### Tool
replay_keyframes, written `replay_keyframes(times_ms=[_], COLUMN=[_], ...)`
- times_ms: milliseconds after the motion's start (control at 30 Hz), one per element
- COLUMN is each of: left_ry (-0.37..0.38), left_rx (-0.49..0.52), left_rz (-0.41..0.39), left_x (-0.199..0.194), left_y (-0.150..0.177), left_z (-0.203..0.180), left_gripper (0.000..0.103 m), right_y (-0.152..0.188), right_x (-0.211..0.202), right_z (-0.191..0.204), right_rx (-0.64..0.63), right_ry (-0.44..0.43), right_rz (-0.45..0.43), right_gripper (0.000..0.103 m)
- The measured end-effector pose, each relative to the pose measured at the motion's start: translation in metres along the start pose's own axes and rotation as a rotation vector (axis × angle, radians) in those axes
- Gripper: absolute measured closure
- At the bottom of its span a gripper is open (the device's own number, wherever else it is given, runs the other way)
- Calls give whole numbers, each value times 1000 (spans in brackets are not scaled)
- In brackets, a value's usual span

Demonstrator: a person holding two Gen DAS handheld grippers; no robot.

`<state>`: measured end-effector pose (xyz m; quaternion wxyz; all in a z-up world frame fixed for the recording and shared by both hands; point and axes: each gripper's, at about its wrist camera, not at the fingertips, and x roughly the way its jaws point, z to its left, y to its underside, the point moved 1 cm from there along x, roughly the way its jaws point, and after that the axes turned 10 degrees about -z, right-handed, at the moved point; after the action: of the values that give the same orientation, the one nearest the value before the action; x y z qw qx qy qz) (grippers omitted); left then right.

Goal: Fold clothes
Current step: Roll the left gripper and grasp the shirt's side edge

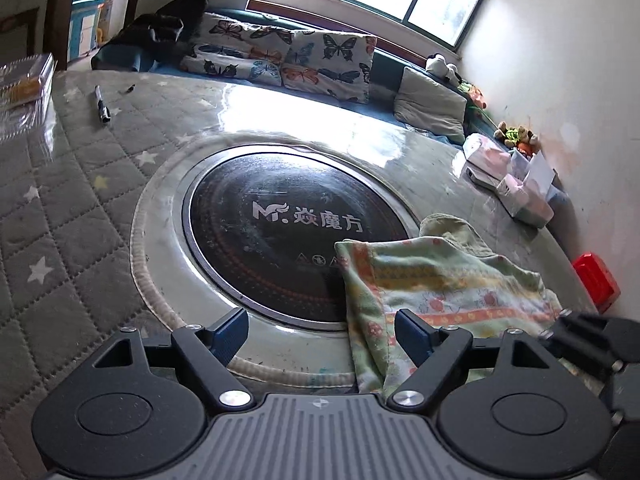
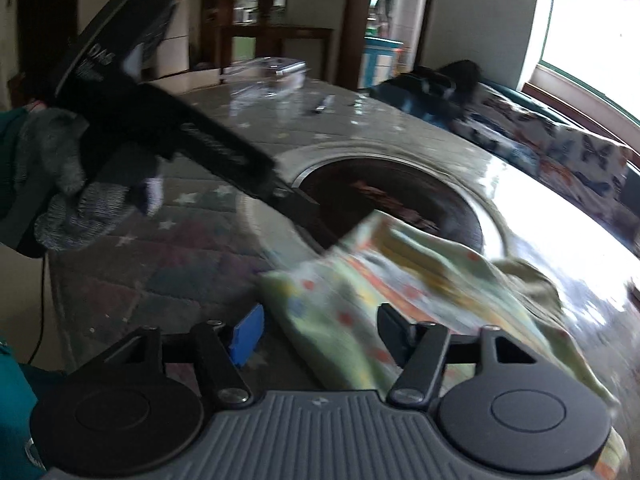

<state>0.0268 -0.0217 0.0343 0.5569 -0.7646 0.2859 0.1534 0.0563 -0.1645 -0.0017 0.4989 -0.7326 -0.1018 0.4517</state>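
On the round quilted table, the patterned garment lies bunched at the near right, overlapping the dark centre hotplate, its near edge between the spread, empty left gripper and under the spread right gripper, pen far left.

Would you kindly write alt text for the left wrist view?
The open left claw hovers at the edge of a green patterned garment lying on a round table, partly covering its black inset cooktop. Butterfly cushions line a window bench behind.
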Motion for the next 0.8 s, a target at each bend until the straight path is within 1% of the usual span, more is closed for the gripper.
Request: replay_keyframes(times_ms=[100, 233, 267, 300, 333, 400, 433, 467, 500, 700, 800], left_ry=[17, 41, 48, 55, 60, 69, 74, 76, 79, 110, 120], left_rx=[-35, -92, -105, -117, -127, -152, -168, -186, -205, -319, -351], left_rz=[10, 25, 29, 34, 37, 47, 53, 60, 66, 103, 116], left_x=[2, 5, 6, 7, 8, 10, 12, 14, 15, 24, 29], left_y=[-1, -3, -3, -3, -3, -3, -3, -3, -3, -2, -2], left_z=[2, 5, 5, 6, 6, 6, 7, 7, 8, 9, 6], left_gripper=[20, 20, 20, 20, 20, 20, 20, 20, 20, 20, 20], right_y=[-5, -4, -3, -2, -1, -1, -1, -1, -2, -6, -10], right_x=[13, 30, 32, 34, 36, 39, 39, 38, 37, 25, 12], right_z=[13, 24, 24, 24, 23, 19, 15, 11, 8, -10, -22], right_rx=[-31, -64, -70, -71, -64, -40, -23, 0, 27, 148, 205], right_ry=[-33, -46, -43, -40, -33, -20, -17, -15, -14, -35, -39], right_rz=[10, 40, 42, 43, 44, 45, 43, 39, 34, -9, -49], right_gripper=[49, 52, 54, 59, 61, 71, 73, 80, 84, 90, 91])
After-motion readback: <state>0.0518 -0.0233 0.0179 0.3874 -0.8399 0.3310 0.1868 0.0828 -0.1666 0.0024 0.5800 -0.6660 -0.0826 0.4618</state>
